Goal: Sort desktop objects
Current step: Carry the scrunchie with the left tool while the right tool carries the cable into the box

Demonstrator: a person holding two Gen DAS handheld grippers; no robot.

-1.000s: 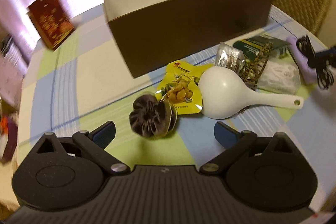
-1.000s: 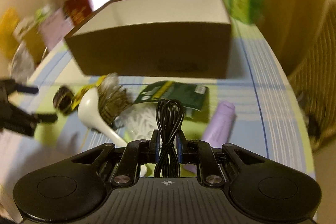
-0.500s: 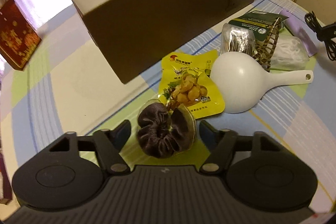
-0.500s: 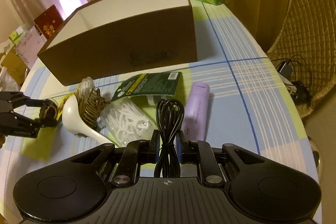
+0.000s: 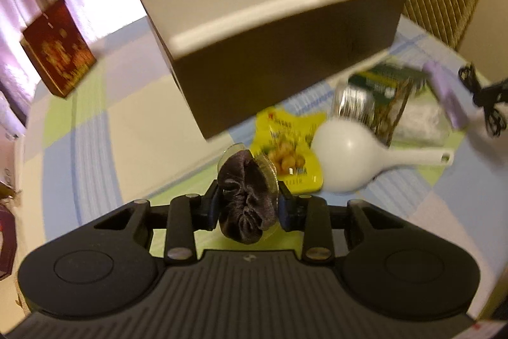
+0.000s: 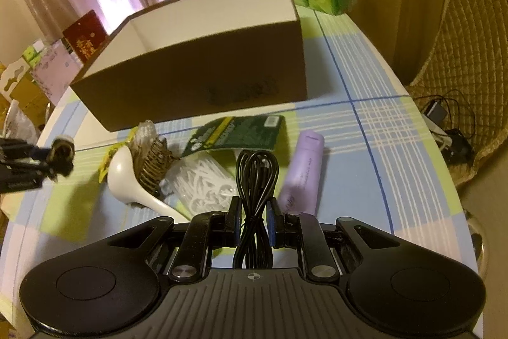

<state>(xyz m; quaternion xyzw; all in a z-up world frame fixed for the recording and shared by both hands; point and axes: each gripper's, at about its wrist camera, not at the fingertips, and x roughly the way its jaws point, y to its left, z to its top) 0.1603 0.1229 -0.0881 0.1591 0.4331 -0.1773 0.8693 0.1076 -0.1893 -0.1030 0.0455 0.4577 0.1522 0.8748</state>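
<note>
both hands loaded. my left gripper (image 5: 249,205) has its jaws closed on the dark scrunchie (image 5: 246,196), which sits clear of the desk (image 5: 95,116) in its clear wrapper. my right gripper (image 6: 254,220) has its jaws clamped on the coiled black cable (image 6: 255,180), loop standing up between them.

step in hand, as i read it: carry phase, both picks done, neither drop made. the brown box (image 5: 285,53) sits open just ahead, white inside, nothing visible in it from here (far corner hidden by the near wall).

left behind on the desk in front of the box: yellow snack packet (image 5: 285,145), white ladle (image 5: 349,154), purple tube (image 6: 303,173), green packet (image 6: 236,132), bag of white bits (image 6: 203,183), woven brown thing (image 6: 155,164).

next move calls for lifting over the near wall before letting go; the wall is tall, so height first, then forward. cable is floppy and may snag the rim. keep the two hands apart over the box.
</note>
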